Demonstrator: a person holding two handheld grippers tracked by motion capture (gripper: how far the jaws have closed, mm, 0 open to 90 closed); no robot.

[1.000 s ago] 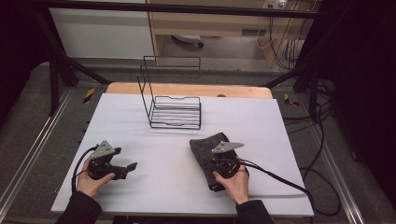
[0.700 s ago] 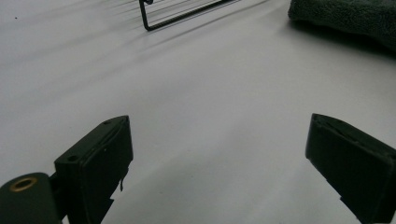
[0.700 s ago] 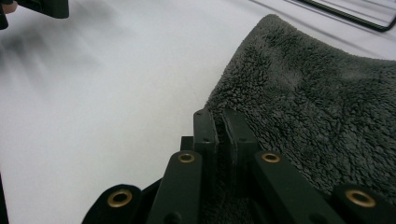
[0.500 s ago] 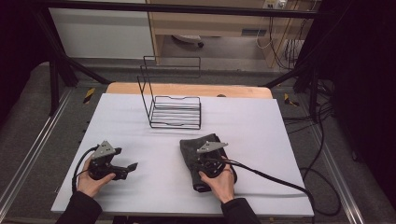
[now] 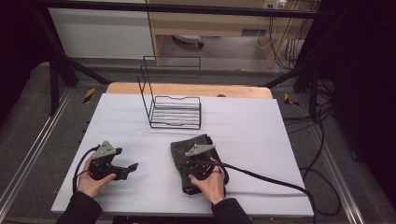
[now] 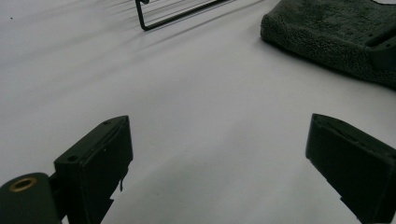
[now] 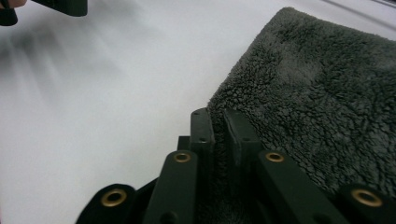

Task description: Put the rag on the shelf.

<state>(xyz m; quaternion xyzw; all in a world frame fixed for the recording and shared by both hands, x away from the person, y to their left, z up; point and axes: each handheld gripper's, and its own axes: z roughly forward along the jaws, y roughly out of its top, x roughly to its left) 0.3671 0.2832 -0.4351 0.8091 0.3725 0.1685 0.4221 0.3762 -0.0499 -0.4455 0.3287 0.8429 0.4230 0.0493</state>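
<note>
A dark grey fleece towel (image 5: 187, 144) lies folded on the white table (image 5: 261, 130), right of centre. My right gripper (image 5: 190, 161) rests on it. In the right gripper view the towel's (image 7: 317, 93) left edge runs down into the narrow gap of my right gripper (image 7: 219, 123). The jaws have just been opening a little, with the cloth still between the pads. My left gripper (image 5: 127, 158) lies on the table at the front left. Its jaws stand wide apart with only bare table between them (image 6: 219, 154). The towel (image 6: 327, 32) is well beyond it.
A black wire rack (image 5: 175, 112) stands at the back middle of the table, its base edge (image 6: 177, 14) seen from the left gripper. Cables (image 5: 261, 177) trail from the right gripper across the table's front right. Dark frame posts flank the table.
My right hand has slid to the left across the table, dragging the towel with it toward the middle. The left hand has stayed where it was.
</note>
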